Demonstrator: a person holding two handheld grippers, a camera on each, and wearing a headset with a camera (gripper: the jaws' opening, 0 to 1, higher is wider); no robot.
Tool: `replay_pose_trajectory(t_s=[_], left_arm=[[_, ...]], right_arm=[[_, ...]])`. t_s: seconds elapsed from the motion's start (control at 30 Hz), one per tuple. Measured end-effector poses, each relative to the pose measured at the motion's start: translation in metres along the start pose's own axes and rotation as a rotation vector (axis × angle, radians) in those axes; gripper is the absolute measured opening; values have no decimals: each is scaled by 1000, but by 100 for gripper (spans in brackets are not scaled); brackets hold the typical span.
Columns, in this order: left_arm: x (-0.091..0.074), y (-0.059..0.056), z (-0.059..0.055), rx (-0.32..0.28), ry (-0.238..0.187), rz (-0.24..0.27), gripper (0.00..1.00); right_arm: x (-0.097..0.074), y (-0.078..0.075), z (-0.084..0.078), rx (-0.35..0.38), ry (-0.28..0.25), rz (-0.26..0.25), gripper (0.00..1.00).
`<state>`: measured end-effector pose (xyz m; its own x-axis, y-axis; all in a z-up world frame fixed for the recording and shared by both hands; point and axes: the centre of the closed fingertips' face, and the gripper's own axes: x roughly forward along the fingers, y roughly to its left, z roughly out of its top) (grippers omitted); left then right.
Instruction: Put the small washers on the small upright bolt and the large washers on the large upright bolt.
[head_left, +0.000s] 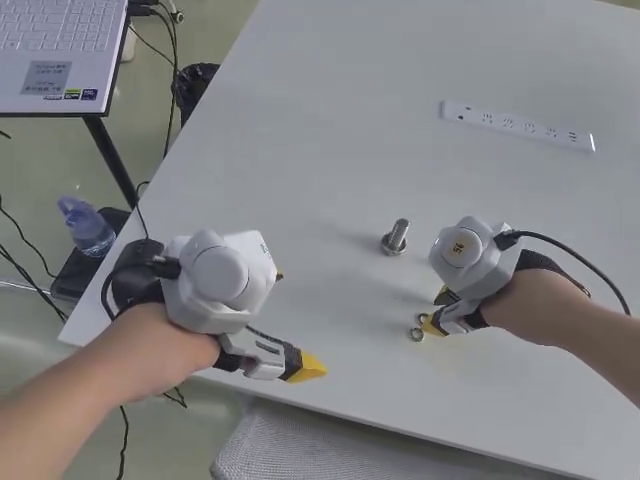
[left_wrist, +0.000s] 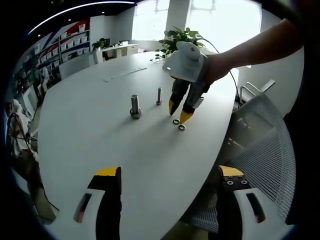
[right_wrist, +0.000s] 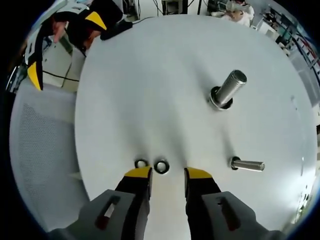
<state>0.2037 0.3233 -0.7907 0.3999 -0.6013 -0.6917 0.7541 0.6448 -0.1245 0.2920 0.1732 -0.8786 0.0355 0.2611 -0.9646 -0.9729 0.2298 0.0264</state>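
My right gripper (right_wrist: 168, 173) is the one placed for this. Its jaws stand a little apart with nothing between them, tips low over the table (head_left: 330, 120), and the two washers lie flat just ahead of those tips. In the right gripper view the middle washer (right_wrist: 161, 166) sits just in front of the gap, a shade toward the jaw on the view's left. The other washer (right_wrist: 141, 163) lies right off that same jaw's tip, the pair nearly touching. (I can't say for sure which is the small one; the middle one looks slightly bigger.)

Both bolts stand upright off to the right of the washers, the large bolt (right_wrist: 227, 90) farther ahead and the small bolt (right_wrist: 247, 164) closer in. My left gripper (left_wrist: 169, 172) hangs wide open and empty near the table's edge, well apart from all of it. So I judge the pick belongs to the right side: a short reach forward, tips straddling one washer's rim.
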Motion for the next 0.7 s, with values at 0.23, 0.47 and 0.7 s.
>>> replay_pose_trajectory(t_s=[0.23, 0.47, 0.7], left_arm=[[0, 0, 0, -4, 0, 0, 77], [0, -1, -1, -2, -1, 3, 77], [0, -3, -3, -10, -6, 4, 77]], right_arm=[[1, 0, 2, -12, 0, -17, 26], [2, 2, 4, -34, 7, -31, 23], [2, 2, 3, -56, 2, -29, 17]])
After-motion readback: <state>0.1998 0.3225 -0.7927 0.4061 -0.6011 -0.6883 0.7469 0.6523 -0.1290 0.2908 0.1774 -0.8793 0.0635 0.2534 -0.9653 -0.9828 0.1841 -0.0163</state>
